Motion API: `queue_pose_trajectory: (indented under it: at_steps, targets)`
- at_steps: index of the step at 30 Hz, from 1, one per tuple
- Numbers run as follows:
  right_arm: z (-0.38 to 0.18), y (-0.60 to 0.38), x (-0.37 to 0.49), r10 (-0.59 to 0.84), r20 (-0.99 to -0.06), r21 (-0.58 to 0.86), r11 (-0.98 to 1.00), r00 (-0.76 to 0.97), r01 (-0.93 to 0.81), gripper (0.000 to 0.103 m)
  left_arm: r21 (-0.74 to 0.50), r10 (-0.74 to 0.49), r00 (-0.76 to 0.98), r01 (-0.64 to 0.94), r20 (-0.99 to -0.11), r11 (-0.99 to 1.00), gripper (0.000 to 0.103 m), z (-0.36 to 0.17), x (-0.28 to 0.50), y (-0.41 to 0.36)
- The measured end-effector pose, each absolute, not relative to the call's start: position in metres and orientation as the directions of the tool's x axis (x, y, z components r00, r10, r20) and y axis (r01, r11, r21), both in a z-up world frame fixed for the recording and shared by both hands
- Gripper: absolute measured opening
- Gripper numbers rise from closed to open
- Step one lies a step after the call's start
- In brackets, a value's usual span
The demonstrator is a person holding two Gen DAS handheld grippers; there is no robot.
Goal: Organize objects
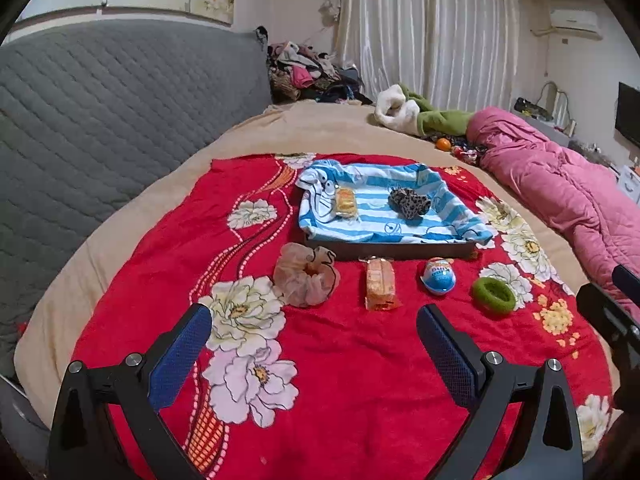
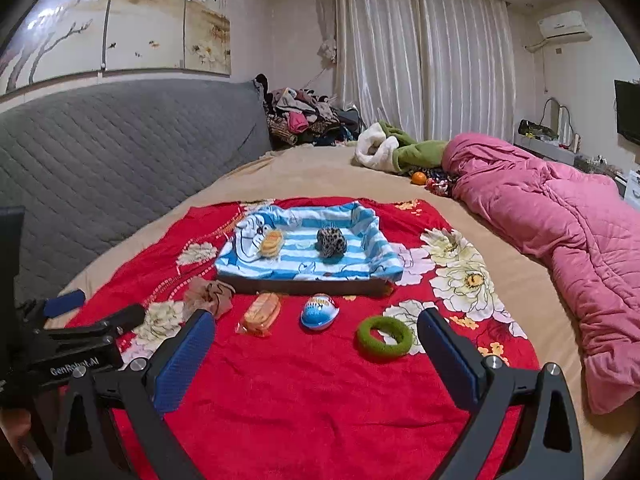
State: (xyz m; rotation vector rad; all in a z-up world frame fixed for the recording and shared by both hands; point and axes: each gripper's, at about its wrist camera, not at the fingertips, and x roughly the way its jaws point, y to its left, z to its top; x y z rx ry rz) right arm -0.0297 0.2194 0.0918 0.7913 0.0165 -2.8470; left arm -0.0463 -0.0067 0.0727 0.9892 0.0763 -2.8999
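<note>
Both tongs [image 1: 314, 334] [image 2: 316, 338] hovering wide open, empty; 4 items lining up near tray [image 2: 304, 286], awaiting sorting in.

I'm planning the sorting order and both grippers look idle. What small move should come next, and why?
Probably lower the open right gripper onto the green ring: it lies nearest those fingers, outside the lined tray, which already holds a snack pack and a leopard scrunchie.
</note>
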Motion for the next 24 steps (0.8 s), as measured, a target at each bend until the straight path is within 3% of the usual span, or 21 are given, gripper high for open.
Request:
queue_pose_trajectory:
  at_steps: [24]
  targets:
    - [0.025, 0.197, -0.091, -0.170, -0.619, 0.021, -0.979, -0.767, 0.201, 0.102, -0.048, -0.038, -0.748, 0.093, -0.663, -0.995, 0.102, 0.006, -0.104, -0.018]
